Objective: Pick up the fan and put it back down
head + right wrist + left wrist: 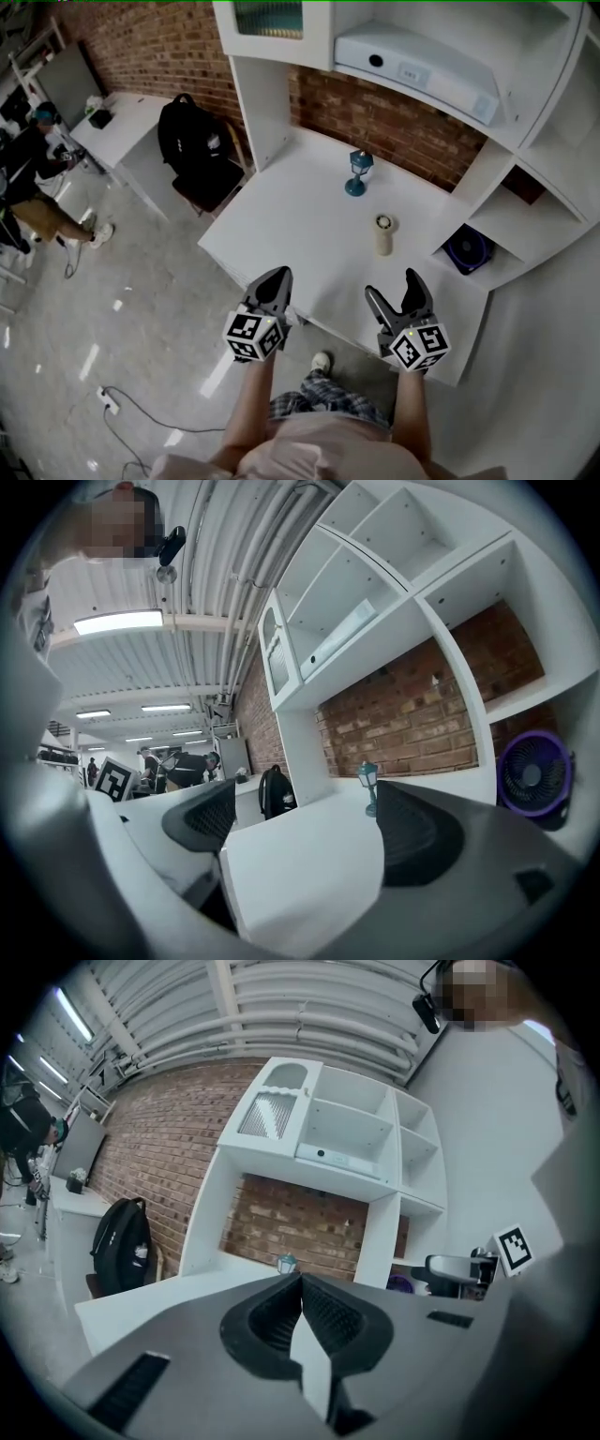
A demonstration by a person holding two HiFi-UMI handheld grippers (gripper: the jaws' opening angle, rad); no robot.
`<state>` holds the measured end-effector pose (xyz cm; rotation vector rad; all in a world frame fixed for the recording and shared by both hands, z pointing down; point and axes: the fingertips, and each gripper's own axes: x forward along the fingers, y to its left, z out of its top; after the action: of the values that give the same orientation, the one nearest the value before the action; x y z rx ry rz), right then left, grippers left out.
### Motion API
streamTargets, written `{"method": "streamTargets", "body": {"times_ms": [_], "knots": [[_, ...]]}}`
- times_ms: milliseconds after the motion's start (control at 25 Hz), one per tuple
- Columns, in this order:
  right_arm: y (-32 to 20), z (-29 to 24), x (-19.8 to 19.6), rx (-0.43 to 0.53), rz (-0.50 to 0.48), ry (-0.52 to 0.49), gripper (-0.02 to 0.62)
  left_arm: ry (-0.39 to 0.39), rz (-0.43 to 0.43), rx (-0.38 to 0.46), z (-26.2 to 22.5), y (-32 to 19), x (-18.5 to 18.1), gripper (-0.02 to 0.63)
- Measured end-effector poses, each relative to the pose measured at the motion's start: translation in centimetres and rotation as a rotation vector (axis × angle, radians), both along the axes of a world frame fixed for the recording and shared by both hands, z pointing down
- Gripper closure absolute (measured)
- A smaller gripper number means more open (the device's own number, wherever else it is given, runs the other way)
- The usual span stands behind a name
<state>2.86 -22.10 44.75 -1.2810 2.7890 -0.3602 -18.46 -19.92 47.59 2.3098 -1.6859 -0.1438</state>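
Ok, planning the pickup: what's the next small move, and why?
Probably ease the right gripper forward toward the purple fan off to its right: its jaws are apart and empty, it stands on that side, and the left gripper is shut.

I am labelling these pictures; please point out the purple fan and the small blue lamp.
purple fan (532, 774), right gripper view, centre hub.
small blue lamp (361, 163), head view, lamp head.

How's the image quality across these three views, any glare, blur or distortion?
Head view: evenly lit, bright glints on the floor. Left gripper view: strong fisheye, dark corners, the left gripper soft up close. Right gripper view: same fisheye, ceiling light blown out.
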Motion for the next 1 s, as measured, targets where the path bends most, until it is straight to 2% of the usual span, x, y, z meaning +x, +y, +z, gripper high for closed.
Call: {"method": "streamTargets", "body": {"times_ms": [280,520,680,1000], "knots": [[-3.3,0.5,0.6,-0.013,0.056,0.015,0.132,-0.008,0.082,-0.021,0.6,-4.2,2.1,0.578],[-6.0,0.5,2.0,-0.032,0.125,0.017,0.132,-0.011,0.140,-0.005,-0.2,-9.1,3.5,0.578],[-7.9,1.5,3.0,-0.075,0.165,0.029,0.132,-0.025,0.168,-0.007,-0.3,-11.6,4.7,0.578],[-14.2,4.5,4.0,-0.161,0.214,0.131,0.132,-0.068,0.207,-0.058,2.3,-17.8,7.2,0.578]]}}
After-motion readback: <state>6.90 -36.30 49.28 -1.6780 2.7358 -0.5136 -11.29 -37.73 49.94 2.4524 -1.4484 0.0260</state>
